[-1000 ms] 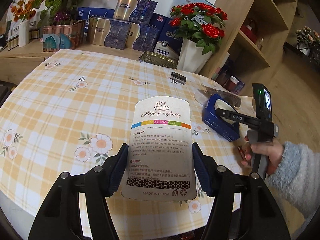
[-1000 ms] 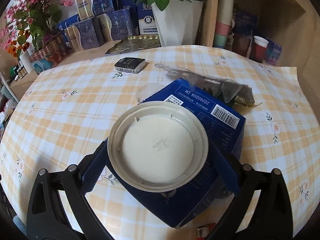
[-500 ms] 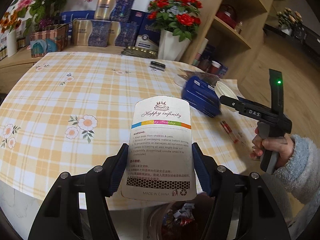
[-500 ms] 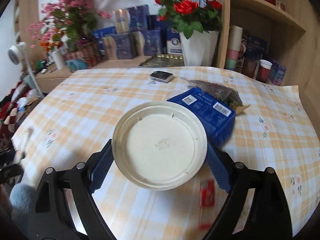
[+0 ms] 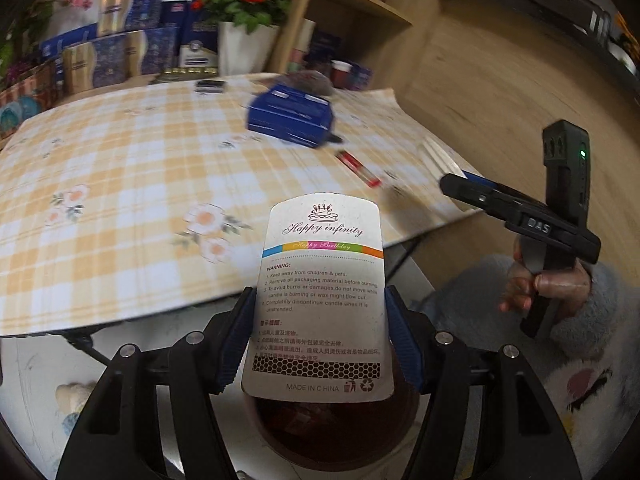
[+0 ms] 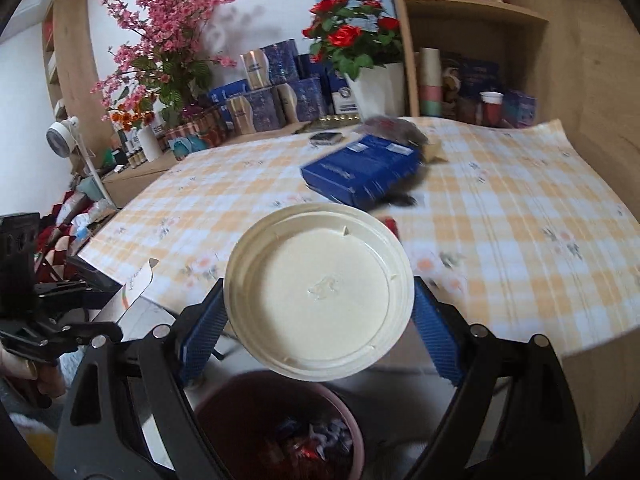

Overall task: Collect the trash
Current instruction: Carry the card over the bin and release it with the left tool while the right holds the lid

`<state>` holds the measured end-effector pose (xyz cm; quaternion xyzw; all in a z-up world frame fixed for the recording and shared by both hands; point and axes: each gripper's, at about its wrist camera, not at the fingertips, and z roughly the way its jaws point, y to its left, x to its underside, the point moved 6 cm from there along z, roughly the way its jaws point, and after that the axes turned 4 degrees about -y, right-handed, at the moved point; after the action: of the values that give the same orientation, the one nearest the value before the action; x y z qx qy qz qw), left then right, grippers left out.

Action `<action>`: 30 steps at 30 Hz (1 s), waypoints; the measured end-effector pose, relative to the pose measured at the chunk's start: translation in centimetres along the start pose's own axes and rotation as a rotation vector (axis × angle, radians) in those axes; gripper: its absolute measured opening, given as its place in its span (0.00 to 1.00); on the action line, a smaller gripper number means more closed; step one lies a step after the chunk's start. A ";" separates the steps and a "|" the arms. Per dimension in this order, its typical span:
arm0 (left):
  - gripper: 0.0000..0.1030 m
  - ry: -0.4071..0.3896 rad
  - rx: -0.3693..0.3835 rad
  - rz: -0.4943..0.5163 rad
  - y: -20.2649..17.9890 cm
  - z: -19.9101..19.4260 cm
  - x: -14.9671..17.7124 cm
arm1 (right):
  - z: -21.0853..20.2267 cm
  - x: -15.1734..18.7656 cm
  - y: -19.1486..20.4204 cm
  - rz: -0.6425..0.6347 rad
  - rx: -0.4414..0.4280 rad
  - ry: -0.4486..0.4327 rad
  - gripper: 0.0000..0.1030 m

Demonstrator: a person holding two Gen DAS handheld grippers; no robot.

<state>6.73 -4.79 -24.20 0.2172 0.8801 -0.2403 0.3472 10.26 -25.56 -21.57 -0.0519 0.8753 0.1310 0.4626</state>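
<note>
Reading "Happy infinity" — tong-held card [image 5: 322,300]

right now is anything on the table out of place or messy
Yes. A blue box lies skewed across the table, with a crumpled dark wrapper behind it and a small red packet loose near the edge. The tablecloth's far corner curls up. Nothing looks spilled.
</note>
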 end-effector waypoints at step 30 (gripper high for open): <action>0.66 0.041 0.030 0.066 -3.1 4.4 3.2 | -0.1 4.1 -2.1 0.056 0.084 0.047 0.84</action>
<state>5.14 -9.07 -28.53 0.2561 0.8757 -0.2375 0.3334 8.34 -27.50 -25.26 -0.0109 0.8918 0.1060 0.4398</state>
